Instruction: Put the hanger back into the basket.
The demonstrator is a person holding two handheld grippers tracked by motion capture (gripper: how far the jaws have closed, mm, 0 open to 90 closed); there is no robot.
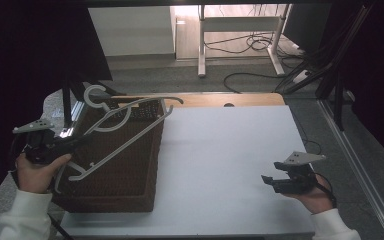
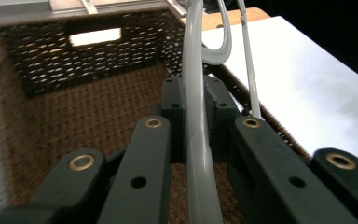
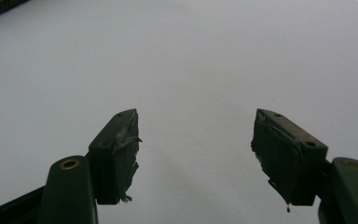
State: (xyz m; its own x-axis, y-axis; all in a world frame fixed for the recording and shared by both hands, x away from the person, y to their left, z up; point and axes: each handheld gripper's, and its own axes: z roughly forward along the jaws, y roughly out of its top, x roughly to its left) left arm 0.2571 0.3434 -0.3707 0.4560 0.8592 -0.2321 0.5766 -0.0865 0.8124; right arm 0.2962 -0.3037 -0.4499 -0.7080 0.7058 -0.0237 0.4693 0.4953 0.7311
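A grey plastic hanger [image 1: 130,140] is held tilted over the open top of a brown wicker basket [image 1: 130,192] at the left of the white table [image 1: 230,150]. My left gripper [image 1: 82,140] is shut on one arm of the hanger, which in the left gripper view runs up between the jaws as a grey bar [image 2: 193,116]. Below the left gripper [image 2: 196,88] is the inside of the basket [image 2: 74,112]. My right gripper [image 1: 270,181] rests low over the table at the right. Its jaws stand wide apart in the right gripper view [image 3: 196,140], with nothing between them.
The basket takes up the table's left part, with a wooden strip [image 1: 240,99] along the far edge. Beyond the table, a white desk frame [image 1: 202,45] and loose cables [image 1: 260,45] are on the floor. Dark curtains flank both sides.
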